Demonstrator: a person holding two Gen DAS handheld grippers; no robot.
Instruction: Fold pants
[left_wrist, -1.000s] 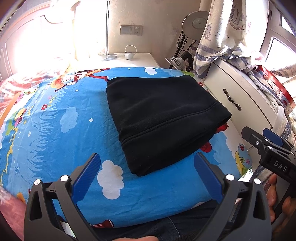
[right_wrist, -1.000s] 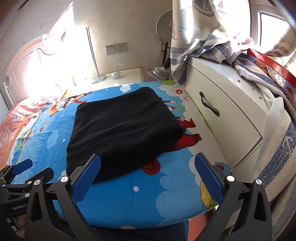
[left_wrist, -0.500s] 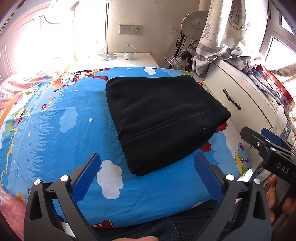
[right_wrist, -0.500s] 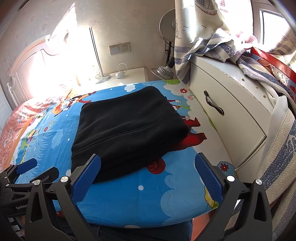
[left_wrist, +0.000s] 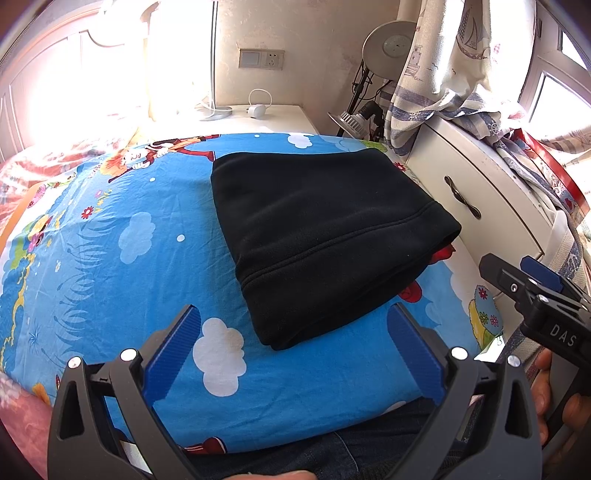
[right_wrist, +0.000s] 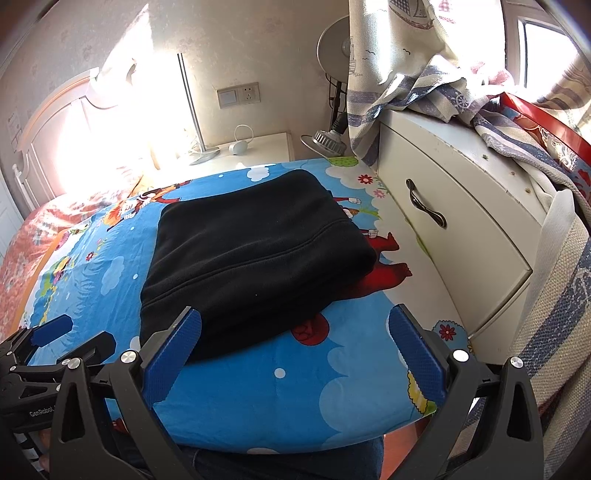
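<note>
The black pants (left_wrist: 325, 236) lie folded into a thick rectangle on the blue cartoon bedsheet (left_wrist: 110, 258), near the bed's right edge. They also show in the right wrist view (right_wrist: 251, 258). My left gripper (left_wrist: 293, 350) is open and empty, held above the bed's near edge, short of the pants' near corner. My right gripper (right_wrist: 293, 350) is open and empty, also near the bed's front edge, its left pad (right_wrist: 171, 358) over the pants' near corner. The right gripper also shows at the right of the left wrist view (left_wrist: 535, 295), and the left gripper at the left of the right wrist view (right_wrist: 55, 347).
A white drawer cabinet (right_wrist: 454, 229) stands close along the bed's right side, with striped cloth (right_wrist: 424, 88) heaped on top. A white nightstand (left_wrist: 258, 114) with a lamp base is at the back. A fan (left_wrist: 388, 48) stands in the corner. The headboard (right_wrist: 55, 129) is at left.
The right gripper has drawn back and risen a little, so the pants look smaller and farther in its view. The left gripper has barely moved. The pants have not moved.
</note>
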